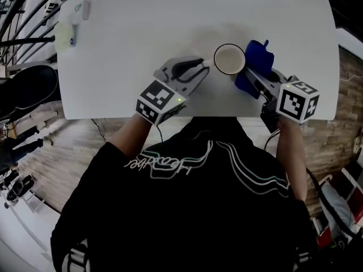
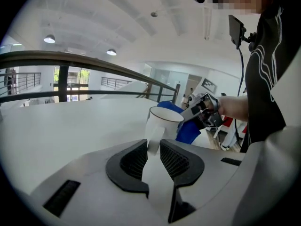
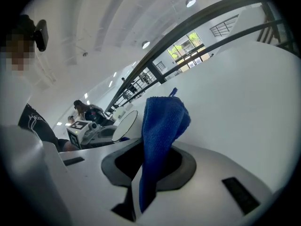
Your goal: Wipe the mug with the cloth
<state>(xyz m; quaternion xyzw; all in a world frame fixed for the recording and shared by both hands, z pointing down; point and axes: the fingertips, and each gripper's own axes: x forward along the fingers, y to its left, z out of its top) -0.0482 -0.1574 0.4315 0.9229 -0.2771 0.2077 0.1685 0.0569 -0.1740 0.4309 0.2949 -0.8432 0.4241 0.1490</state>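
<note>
A white mug (image 1: 229,59) stands on the white table (image 1: 142,33), near its front edge. My left gripper (image 1: 205,67) comes in from the left and is shut on the mug's handle (image 2: 153,144), which sits between the ribbed pads in the left gripper view. My right gripper (image 1: 249,74) is shut on a blue cloth (image 1: 256,58), which sticks up from the jaws. The cloth (image 3: 161,126) lies against the mug's right side; in the right gripper view the mug's rim (image 3: 125,125) shows just left of it. The right fingertips are hidden by the cloth.
A small pale object (image 1: 71,29) lies at the table's far left corner. The table's front edge (image 1: 170,117) runs just under both grippers. Black railings (image 1: 22,21) and floor clutter stand beyond the left edge.
</note>
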